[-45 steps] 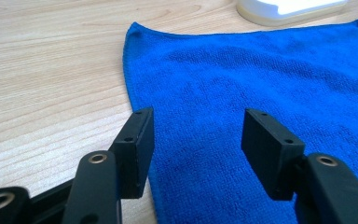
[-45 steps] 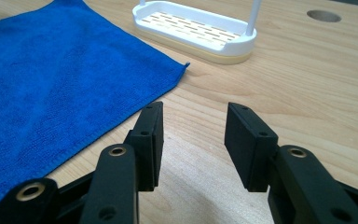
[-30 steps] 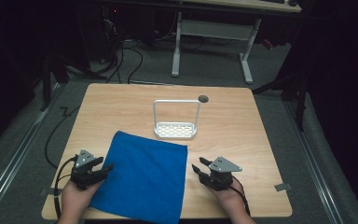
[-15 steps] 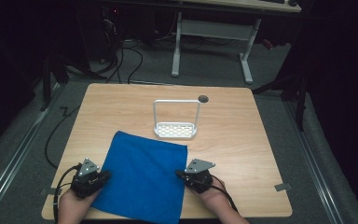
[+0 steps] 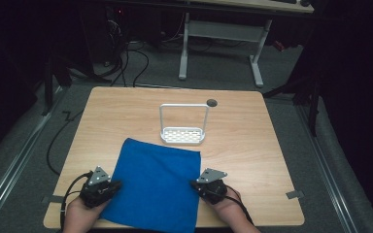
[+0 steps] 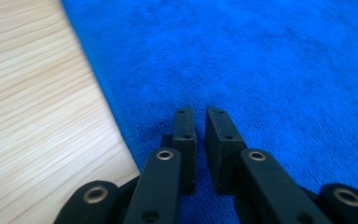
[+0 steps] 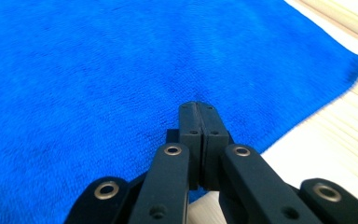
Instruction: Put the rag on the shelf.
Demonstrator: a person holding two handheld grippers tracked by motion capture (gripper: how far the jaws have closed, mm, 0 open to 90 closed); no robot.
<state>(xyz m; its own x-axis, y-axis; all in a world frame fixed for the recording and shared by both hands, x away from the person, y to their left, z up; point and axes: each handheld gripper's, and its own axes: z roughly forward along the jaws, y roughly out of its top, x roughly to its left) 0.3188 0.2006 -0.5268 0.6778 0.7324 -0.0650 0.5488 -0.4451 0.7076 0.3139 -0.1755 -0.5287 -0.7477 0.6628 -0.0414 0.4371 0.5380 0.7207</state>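
Blue cloth (image 5: 153, 187) spread flat on the near half of the light wooden table (image 5: 252, 145), with a white wire rack (image 5: 183, 127) standing upright just beyond its far edge, apart from it. Left tongs (image 5: 110, 186) low over the cloth's left edge, in the left gripper view (image 6: 199, 122) a narrow slit between the jaws, tips over the blue fabric near its border with the table. Right tongs (image 5: 197, 185) at the cloth's right edge, in the right gripper view (image 7: 198, 108) pressed together over the fabric; impossible to tell whether any cloth sits pinched between them.
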